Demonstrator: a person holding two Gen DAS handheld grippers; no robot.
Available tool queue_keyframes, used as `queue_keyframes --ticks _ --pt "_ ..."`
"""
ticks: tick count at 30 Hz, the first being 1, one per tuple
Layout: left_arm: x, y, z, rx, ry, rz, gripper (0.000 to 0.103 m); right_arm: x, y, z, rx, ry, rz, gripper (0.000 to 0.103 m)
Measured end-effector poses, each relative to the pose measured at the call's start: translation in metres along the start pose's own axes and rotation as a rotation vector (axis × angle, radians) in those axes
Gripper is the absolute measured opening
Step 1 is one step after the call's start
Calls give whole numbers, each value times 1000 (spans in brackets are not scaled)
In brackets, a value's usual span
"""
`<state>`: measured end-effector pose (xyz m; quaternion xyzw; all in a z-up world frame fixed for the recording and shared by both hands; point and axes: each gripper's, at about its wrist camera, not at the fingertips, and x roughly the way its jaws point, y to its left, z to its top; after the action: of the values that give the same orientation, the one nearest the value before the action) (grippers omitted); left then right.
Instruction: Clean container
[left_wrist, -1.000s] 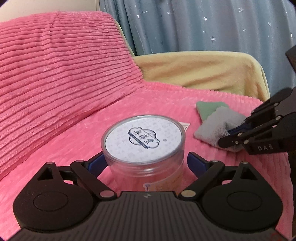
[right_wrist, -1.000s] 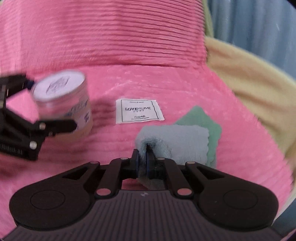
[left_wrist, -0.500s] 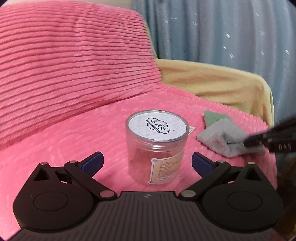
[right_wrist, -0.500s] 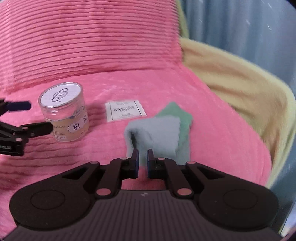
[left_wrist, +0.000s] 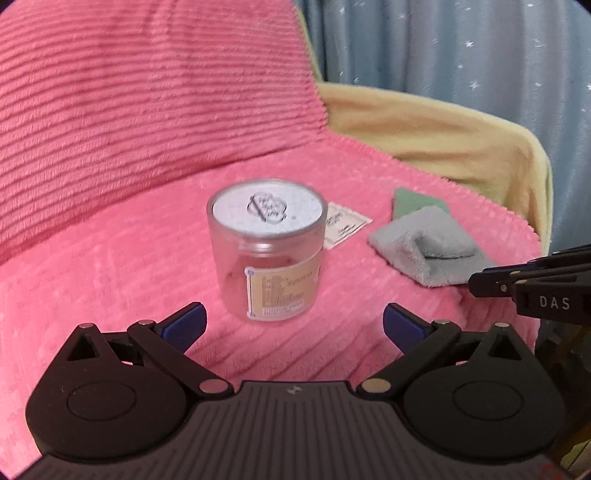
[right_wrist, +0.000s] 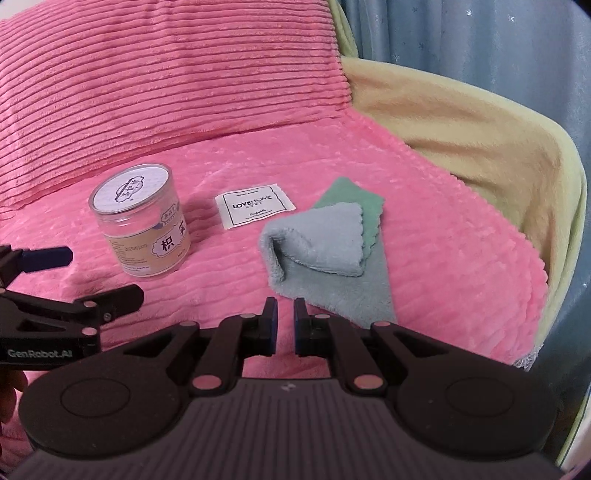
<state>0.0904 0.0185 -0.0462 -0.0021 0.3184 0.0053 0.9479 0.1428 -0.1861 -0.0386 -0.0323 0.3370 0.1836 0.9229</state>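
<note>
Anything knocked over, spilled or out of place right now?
Nothing stands out. The jar stands upright with its lid on, clear of both grippers. The cloth lies loosely folded beside it, released. A label sewn to the blanket shows between them.

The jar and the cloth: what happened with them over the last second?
Both were let go. The left gripper opened off the jar and backed away; the right gripper released the grey cloth and drew back, fingers slightly apart. Jar, cloth and paper tag stay on the pink blanket.
</note>
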Motion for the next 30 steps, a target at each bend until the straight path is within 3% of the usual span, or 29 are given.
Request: queue_keyframes --ticks 7,30 --pt "9 -3 -1 -24 52 -8 102 8 2 0 18 30 -4 4" --pt "8 -7 0 -22 51 0 102 19 11 -7 80 93 -2 4"
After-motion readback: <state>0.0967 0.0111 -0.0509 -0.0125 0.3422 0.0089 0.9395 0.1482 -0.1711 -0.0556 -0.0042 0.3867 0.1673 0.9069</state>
